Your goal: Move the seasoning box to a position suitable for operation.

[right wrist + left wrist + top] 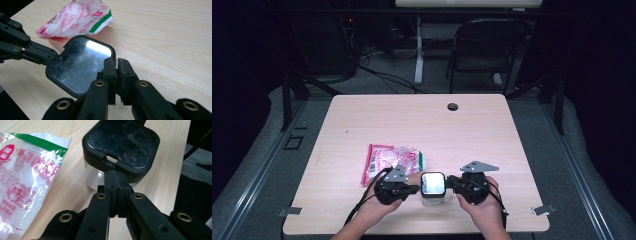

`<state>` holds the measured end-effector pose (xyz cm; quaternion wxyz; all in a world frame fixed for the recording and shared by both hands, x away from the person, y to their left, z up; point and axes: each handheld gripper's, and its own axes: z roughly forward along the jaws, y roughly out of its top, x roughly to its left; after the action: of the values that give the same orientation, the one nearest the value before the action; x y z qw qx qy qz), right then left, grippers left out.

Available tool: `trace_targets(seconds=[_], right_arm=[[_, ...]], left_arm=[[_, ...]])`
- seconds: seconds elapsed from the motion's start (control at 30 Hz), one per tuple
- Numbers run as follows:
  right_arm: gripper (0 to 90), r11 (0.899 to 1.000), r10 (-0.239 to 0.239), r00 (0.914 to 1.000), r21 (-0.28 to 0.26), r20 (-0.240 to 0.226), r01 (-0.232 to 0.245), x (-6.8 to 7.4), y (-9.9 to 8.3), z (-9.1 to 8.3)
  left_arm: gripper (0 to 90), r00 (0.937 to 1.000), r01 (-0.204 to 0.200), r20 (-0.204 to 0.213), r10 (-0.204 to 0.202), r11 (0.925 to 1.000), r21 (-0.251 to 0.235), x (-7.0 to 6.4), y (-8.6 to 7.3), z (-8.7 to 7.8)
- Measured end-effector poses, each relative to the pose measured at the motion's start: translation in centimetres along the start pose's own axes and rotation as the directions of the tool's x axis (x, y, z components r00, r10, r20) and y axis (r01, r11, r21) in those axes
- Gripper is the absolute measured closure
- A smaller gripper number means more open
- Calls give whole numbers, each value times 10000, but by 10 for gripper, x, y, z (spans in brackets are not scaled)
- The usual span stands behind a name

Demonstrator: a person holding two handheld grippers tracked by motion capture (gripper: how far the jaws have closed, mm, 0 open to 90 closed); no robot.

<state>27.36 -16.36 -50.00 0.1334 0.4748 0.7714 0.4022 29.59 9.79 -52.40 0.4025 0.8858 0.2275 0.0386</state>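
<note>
— What do we have at the left gripper (117, 176)?

— Its jaws are pressed together with no gap, and their tips meet the near edge of the black lid (122, 143) on the clear square jar (93, 177). We cannot tell whether they pinch the lid's rim or only touch it.

— And the right gripper (117, 65)?

— Its jaws stand almost together, a thin slit between the pads. They sit at the lid's rim on the opposite side, and we cannot tell if anything is caught between them.

— So where does the jar (433, 189) sit?

— In the high view we see it upright on the wooden table (422, 120), near the front edge, right between the left gripper (414, 189) and the right gripper (452, 182), each held in one of the person's hands.

— Anything farther out?

— A red and white plastic snack bag (389, 161) with a green strip lies flat just behind the jar and to its left, close to the left gripper. Beyond the table stands a dark folding chair (484, 42).
</note>
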Motion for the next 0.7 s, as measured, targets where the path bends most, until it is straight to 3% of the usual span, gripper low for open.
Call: trace_targets(seconds=[0.5, 0.7], right_arm=[[864, 9999, 99, 9999, -107, 53, -99, 1, -2, 0], [863, 9999, 35, 9999, -109, 111, -34, 1, -2, 0]], left_arm=[[900, 9996, 29, 270, -20, 9994, -340, -2, 2, -3], [900, 9998, 4, 195, 3, 9992, -389, -3, 2, -3]])
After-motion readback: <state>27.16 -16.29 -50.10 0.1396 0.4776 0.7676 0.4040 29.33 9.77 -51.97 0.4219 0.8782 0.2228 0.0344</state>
